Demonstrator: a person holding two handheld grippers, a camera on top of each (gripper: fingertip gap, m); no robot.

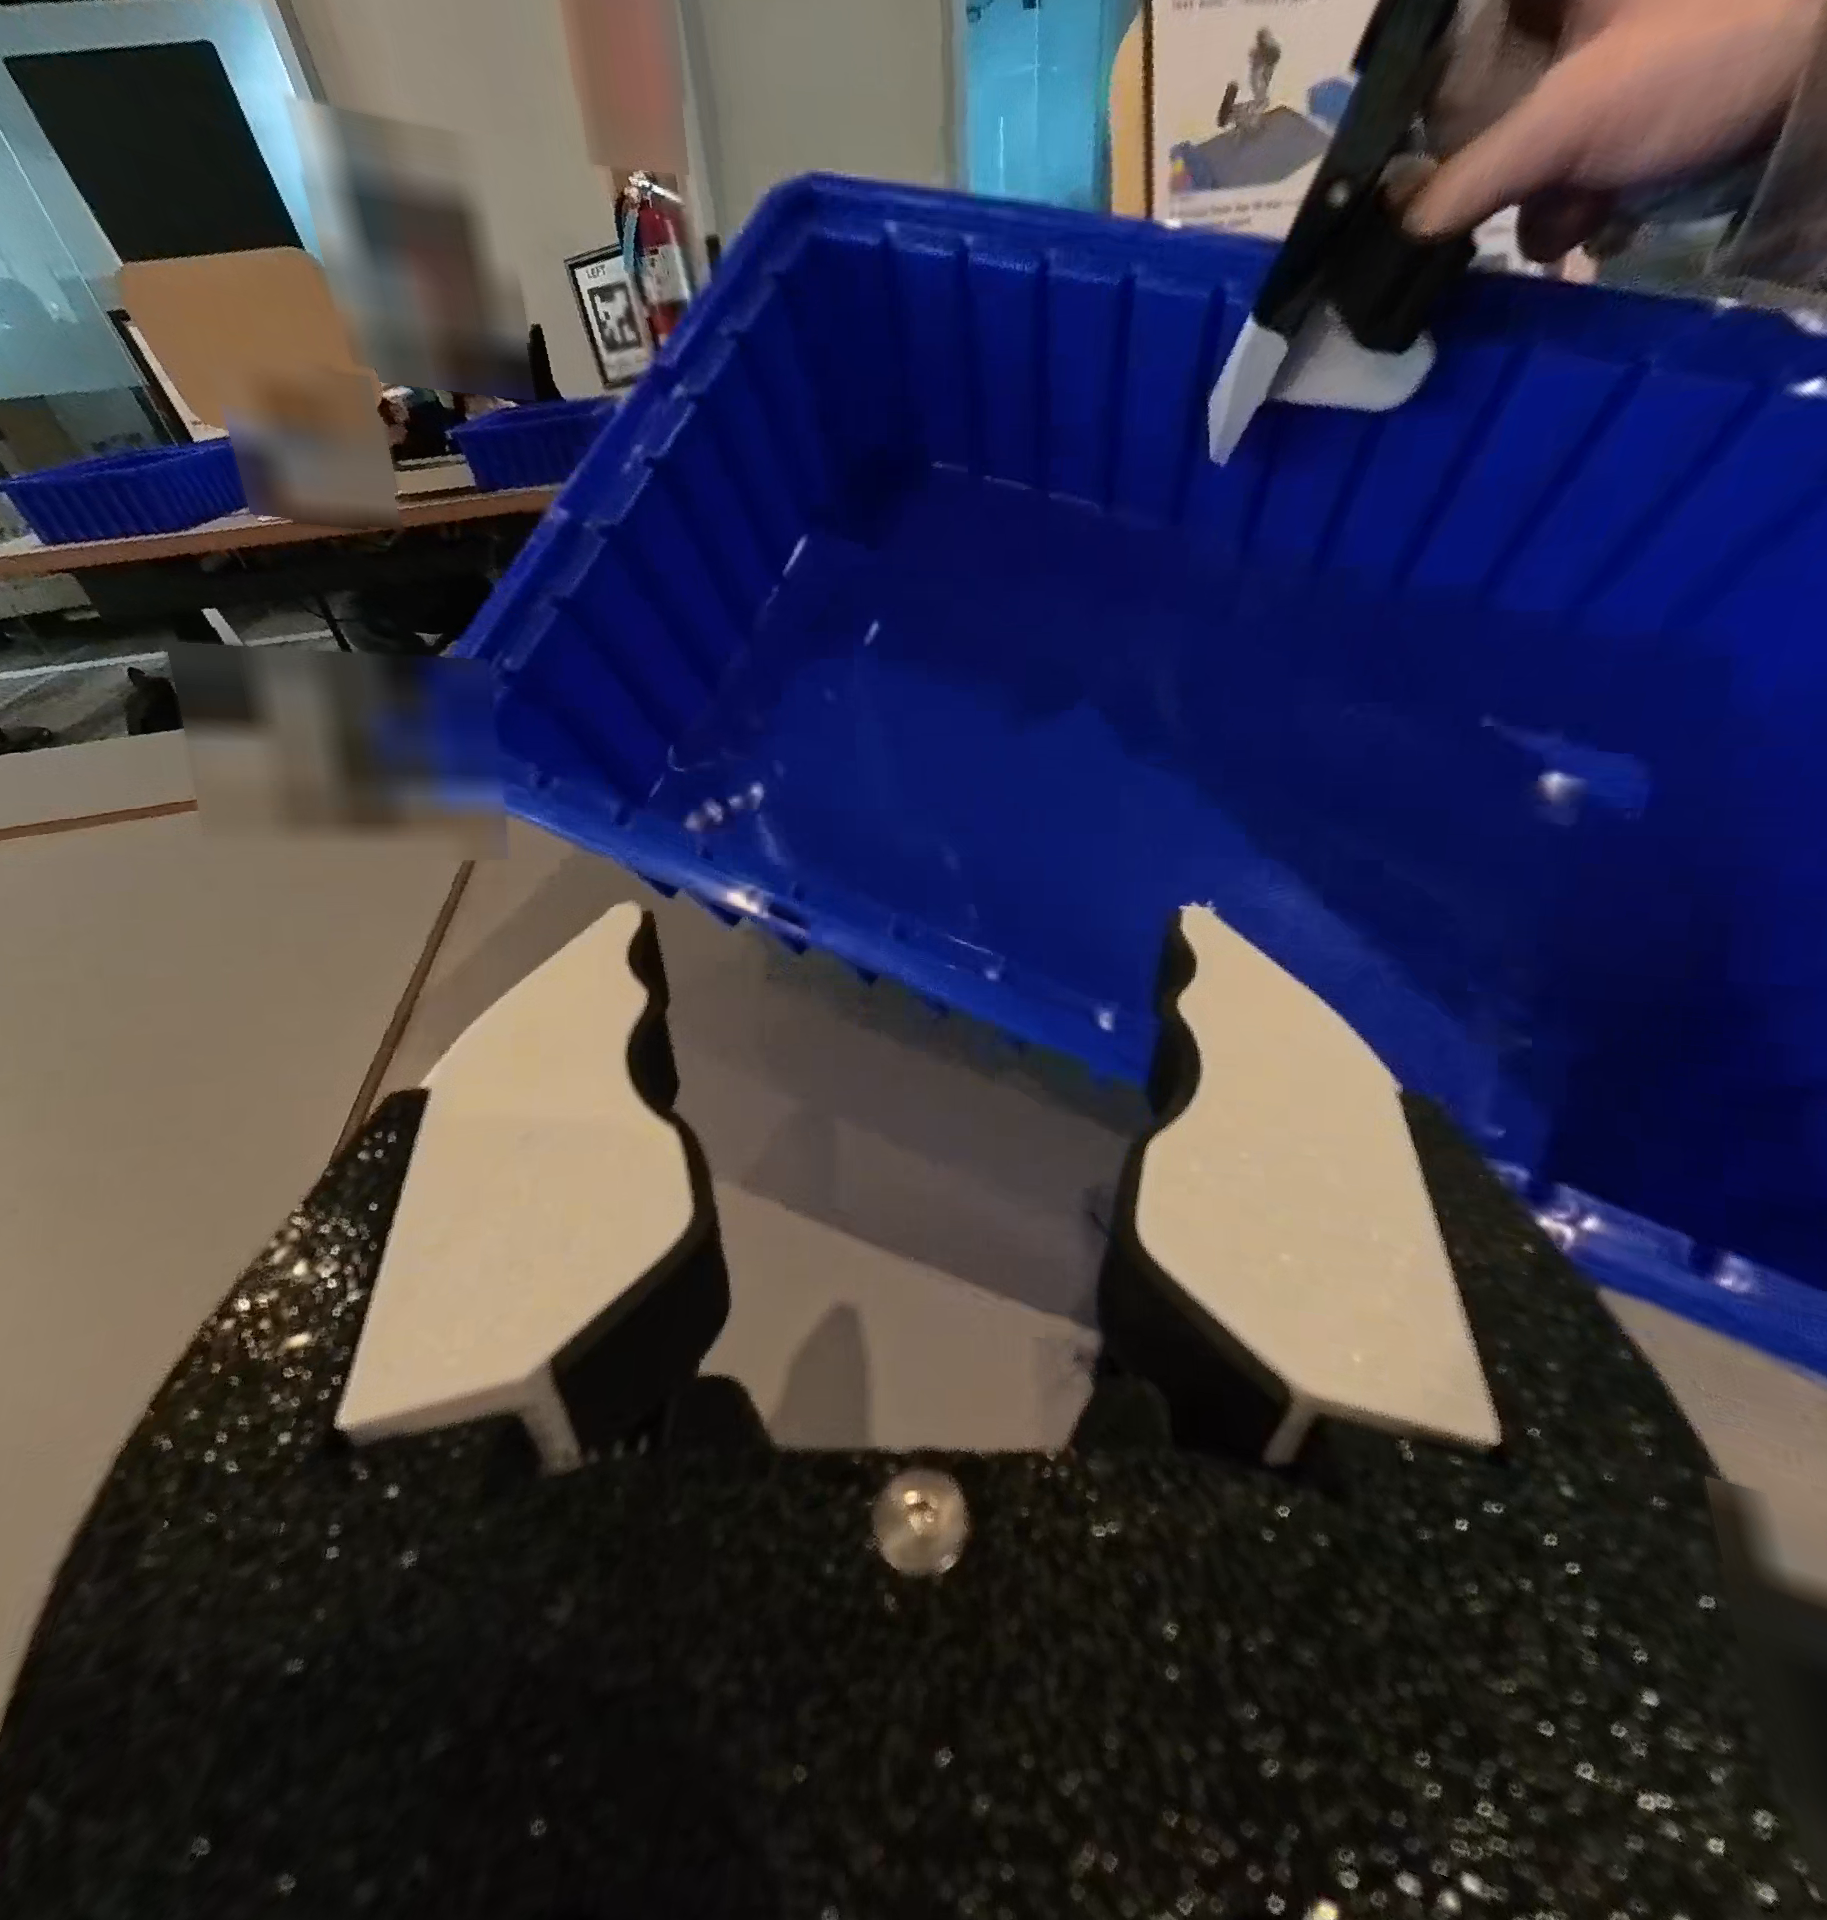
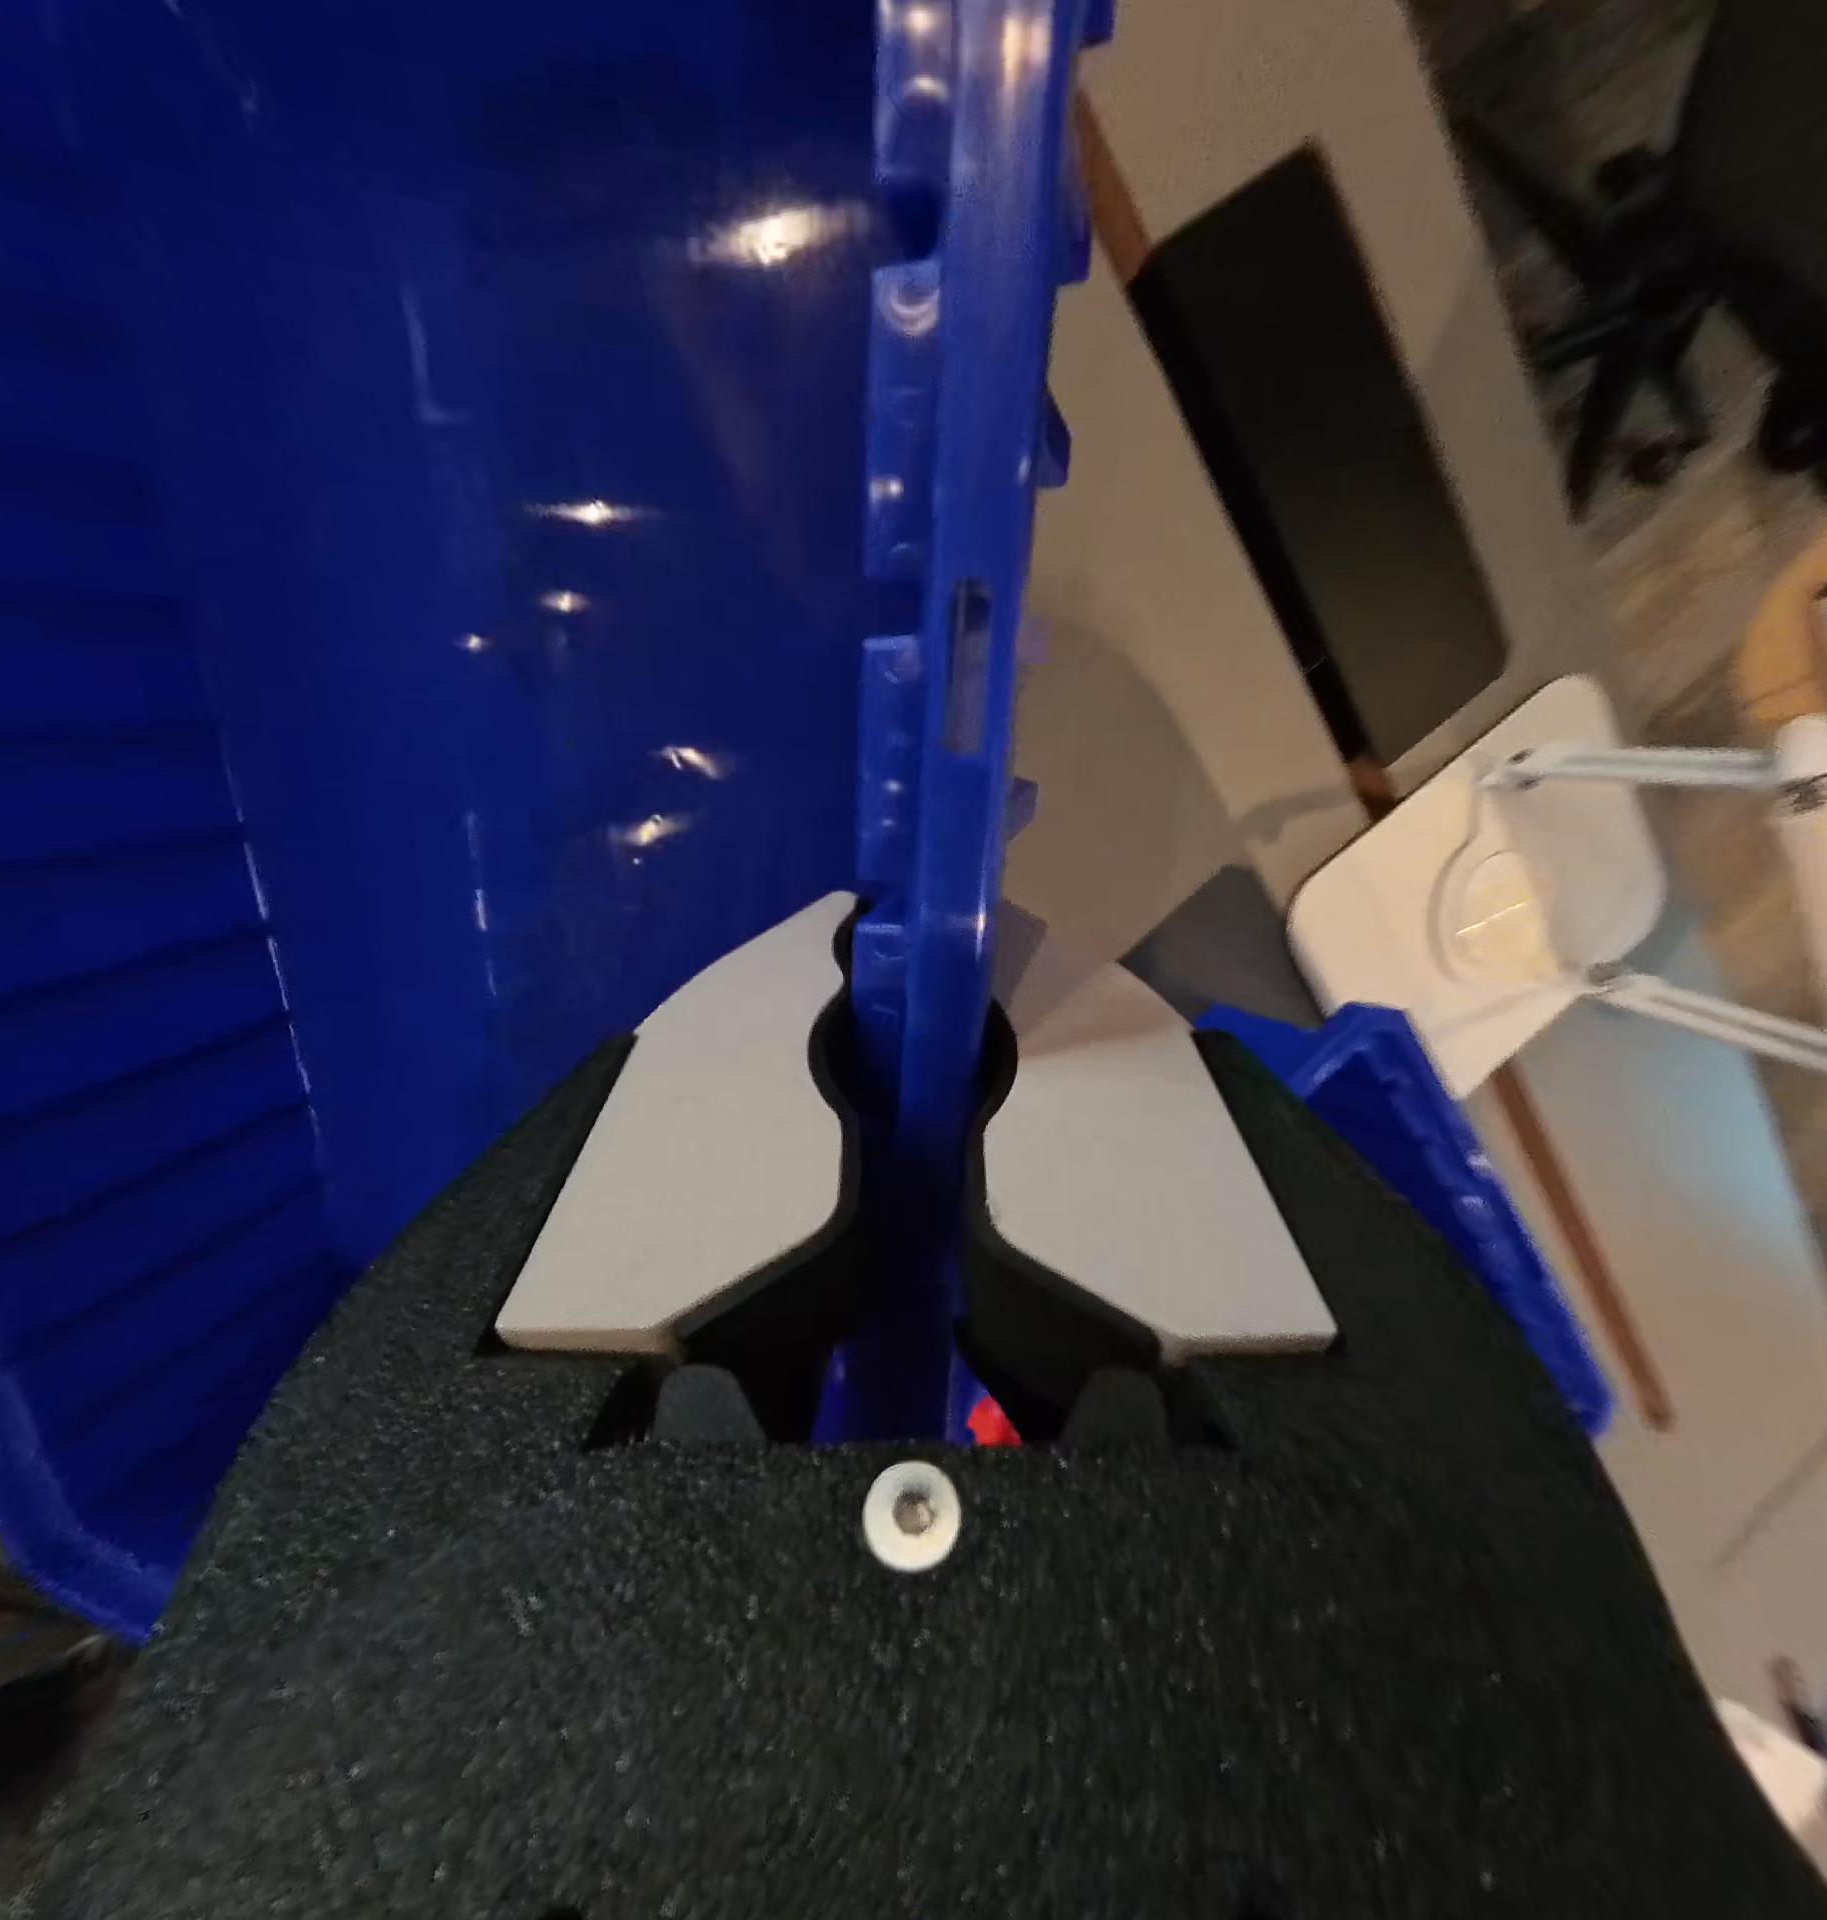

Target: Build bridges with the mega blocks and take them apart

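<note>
Red fire extinguisher against the far wall | square black-and-white marker sign just beside it | two shallow blue trays on a far table | tan cardboard sheet upright behind them | white clamp-like fixture at a table edge, wire arms reaching right

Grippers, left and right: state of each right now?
Left gripper: open, holding nothing, beside the blue bin.
Right gripper: shut on the blue bin's rim, bin tilted.
</note>
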